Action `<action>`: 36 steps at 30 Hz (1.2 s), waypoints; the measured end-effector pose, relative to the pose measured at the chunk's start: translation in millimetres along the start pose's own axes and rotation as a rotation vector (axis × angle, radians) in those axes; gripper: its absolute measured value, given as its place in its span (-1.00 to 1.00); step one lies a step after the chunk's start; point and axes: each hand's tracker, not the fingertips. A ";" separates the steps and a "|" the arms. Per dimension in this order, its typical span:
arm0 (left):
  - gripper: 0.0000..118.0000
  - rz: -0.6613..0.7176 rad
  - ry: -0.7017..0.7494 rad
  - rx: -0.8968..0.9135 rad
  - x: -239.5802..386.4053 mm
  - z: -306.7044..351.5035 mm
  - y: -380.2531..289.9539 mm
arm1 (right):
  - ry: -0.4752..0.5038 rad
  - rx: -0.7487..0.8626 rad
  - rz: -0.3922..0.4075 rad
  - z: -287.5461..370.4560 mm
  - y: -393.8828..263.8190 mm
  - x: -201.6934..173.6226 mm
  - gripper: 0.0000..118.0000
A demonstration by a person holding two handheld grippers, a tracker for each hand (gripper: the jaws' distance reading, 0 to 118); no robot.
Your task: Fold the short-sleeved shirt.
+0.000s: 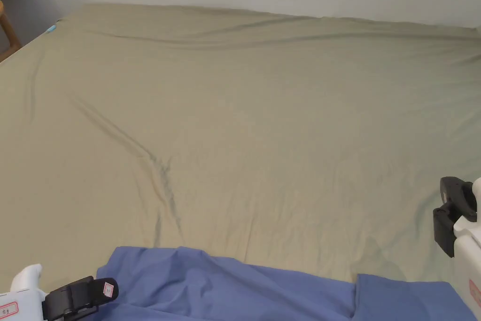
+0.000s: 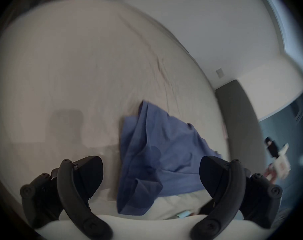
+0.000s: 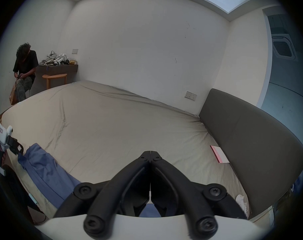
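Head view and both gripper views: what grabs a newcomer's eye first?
The blue short-sleeved shirt stands out first, lying rumpled at the near edge of the wide beige bed sheet. Next come the two grippers: the left gripper hangs over the shirt with its jaws wide apart, while the right gripper has its jaws closed on nothing. In the right gripper view a person sits in the far corner beside a wooden stool.
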 end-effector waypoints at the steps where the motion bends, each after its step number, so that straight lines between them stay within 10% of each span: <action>1: 0.88 0.024 -0.024 -0.025 -7.4 -5.8 0.3 | 0.000 0.000 -0.002 0.1 1.0 -0.7 -0.97; 9: 0.81 0.238 -0.323 0.016 -8.8 -43.9 -3.3 | 0.002 -0.008 -0.001 3.2 10.0 -14.6 -0.97; 10: 0.49 0.226 -0.288 0.027 1.9 -45.4 -5.7 | 0.006 -0.008 0.000 3.0 10.9 -15.9 -0.97; 12: -0.86 0.209 -0.046 -0.008 14.2 -59.3 -2.1 | 0.011 -0.009 0.007 3.8 13.1 -18.7 -0.97; 13: -0.86 0.175 0.016 -0.021 7.9 -62.3 -7.1 | 0.013 -0.008 0.012 4.8 14.5 -19.5 -0.97; 14: -0.86 0.225 -0.220 0.000 24.8 -59.4 -7.3 | 0.016 -0.006 0.017 5.9 15.6 -19.9 -0.97; 23: -0.86 -0.249 0.244 0.068 79.8 -41.6 -7.4 | 0.006 -0.004 0.038 8.5 18.7 -15.5 -0.97; 36: -0.86 -0.401 0.440 0.196 85.2 -19.1 7.8 | -0.011 -0.002 0.034 10.6 19.7 -6.9 -0.97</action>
